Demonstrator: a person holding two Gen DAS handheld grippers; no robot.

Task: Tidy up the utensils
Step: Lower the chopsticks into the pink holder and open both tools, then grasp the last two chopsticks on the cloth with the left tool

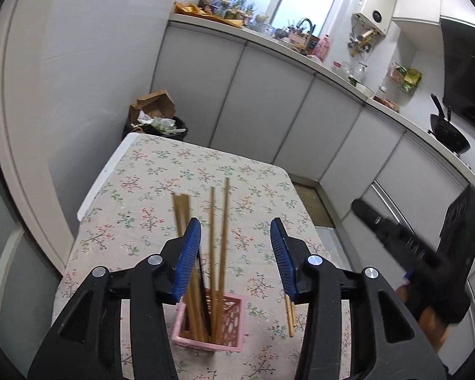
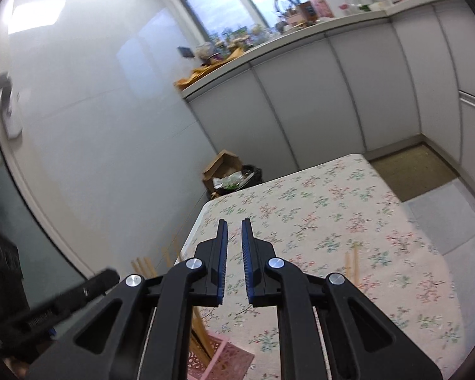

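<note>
Wooden chopsticks (image 1: 219,247) stand leaning in a pink lattice holder (image 1: 228,326); two more chopsticks (image 1: 289,315) lie just beside it.

Two wrist fisheyes angled down, sharing the floral table (image 1: 161,171).

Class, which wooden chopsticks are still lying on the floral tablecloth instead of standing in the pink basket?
The pair of wooden chopsticks lying flat, right of the pink lattice basket; the others stand inside it.
</note>
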